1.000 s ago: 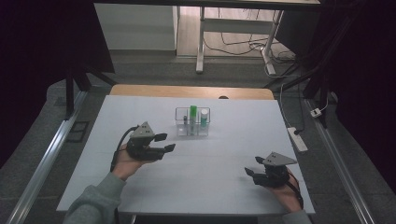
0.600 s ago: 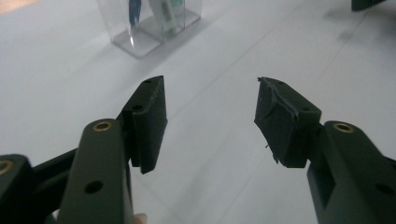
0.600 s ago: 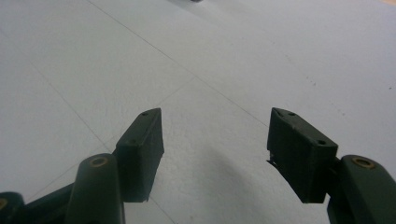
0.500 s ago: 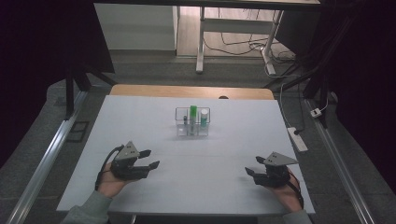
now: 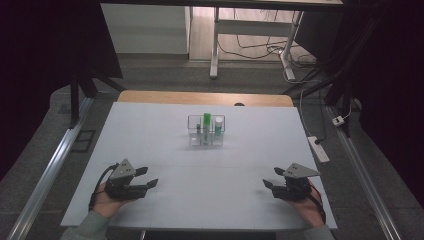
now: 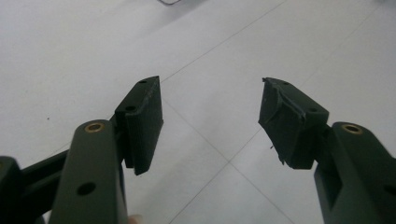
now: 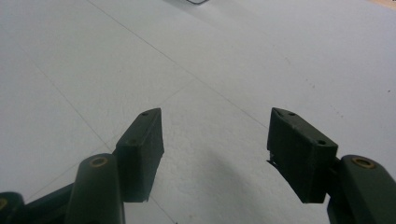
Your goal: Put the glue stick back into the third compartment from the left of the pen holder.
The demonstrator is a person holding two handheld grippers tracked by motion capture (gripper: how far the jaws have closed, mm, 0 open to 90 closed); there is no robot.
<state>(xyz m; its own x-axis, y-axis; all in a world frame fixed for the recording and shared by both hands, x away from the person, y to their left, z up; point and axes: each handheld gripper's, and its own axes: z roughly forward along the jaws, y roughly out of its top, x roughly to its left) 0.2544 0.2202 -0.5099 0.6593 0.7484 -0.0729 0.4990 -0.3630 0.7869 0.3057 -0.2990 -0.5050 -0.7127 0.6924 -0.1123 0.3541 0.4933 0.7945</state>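
Note:
My left gripper (image 5: pixel 149 177) rests low over the near left part of the white table (image 5: pixel 210 170), pointing right. Its jaws have just been opening and stand open with nothing between them. In the left gripper view the left gripper (image 6: pixel 210 93) has only bare tabletop between its black pads (image 6: pixel 142 121). My right gripper (image 5: pixel 270 178) sits at the near right, pointing left, open and empty. In the right gripper view the right gripper (image 7: pixel 215 121) also frames bare table. A small clear rack (image 5: pixel 206 135) stands mid-table, farther back, holding a green tube (image 5: pixel 207 120) and a teal-capped bottle (image 5: pixel 218 125).
A wooden strip (image 5: pixel 205 97) runs along the table's far edge. A metal rail (image 5: pixel 50 170) lies on the floor to the left. On the floor to the right is a white power strip (image 5: pixel 318 149) with cables. Desk legs (image 5: pixel 215 45) stand beyond.
My left hand has moved from the mid-left of the table toward the near left edge and lowered. The right hand has stayed where it was.

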